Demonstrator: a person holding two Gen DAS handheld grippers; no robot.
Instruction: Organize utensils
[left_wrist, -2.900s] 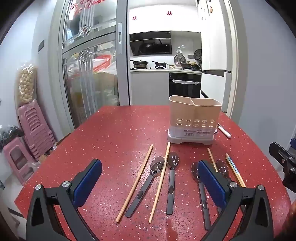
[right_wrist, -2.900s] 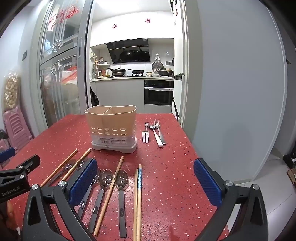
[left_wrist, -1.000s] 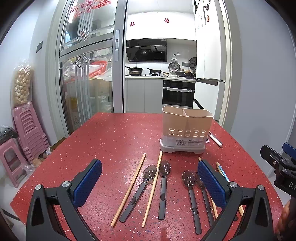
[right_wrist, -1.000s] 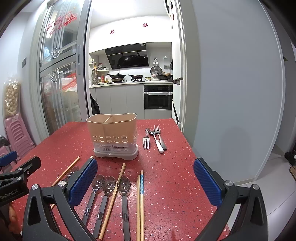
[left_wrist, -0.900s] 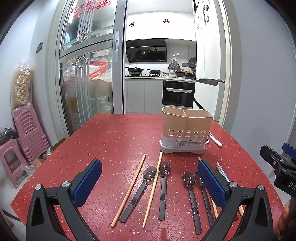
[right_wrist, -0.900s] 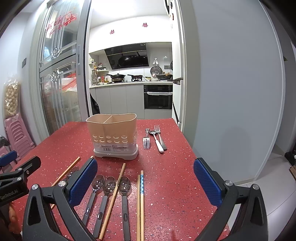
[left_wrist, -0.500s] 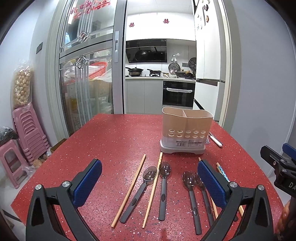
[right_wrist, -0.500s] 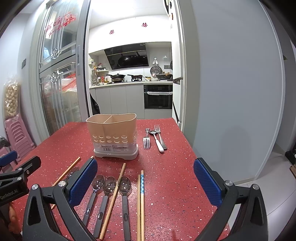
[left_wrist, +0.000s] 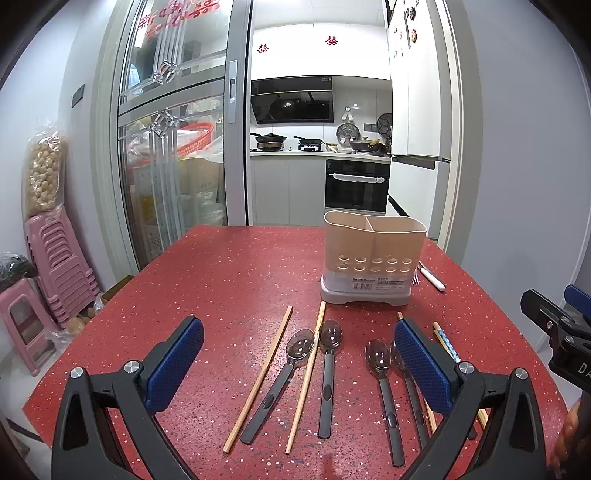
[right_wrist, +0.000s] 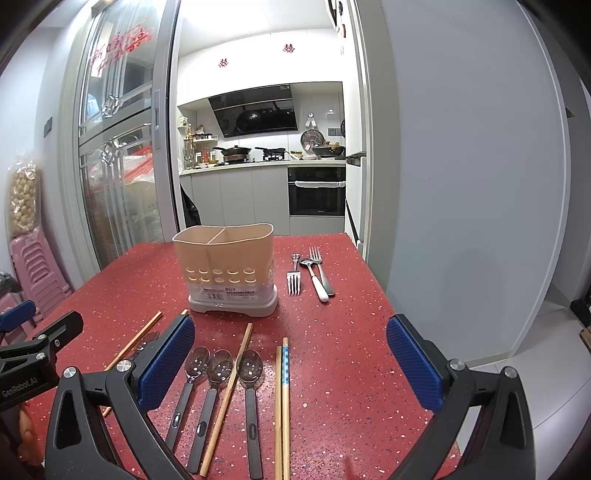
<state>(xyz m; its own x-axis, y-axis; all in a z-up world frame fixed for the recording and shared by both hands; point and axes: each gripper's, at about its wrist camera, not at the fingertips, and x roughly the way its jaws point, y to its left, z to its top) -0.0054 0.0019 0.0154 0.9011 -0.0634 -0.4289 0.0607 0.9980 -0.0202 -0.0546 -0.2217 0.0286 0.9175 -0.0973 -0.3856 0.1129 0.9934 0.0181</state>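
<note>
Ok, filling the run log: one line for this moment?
phase: pre-grasp | left gripper: open, empty | right gripper: open, empty | utensil holder: empty | spoons, chopsticks, forks: on table

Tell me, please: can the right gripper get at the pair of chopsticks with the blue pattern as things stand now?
Probably yes. The right gripper is empty with its jaws wide apart, and the patterned chopsticks lie flat on the red table right between them. Nothing covers them; the nearest spoon lies apart, alongside.
</note>
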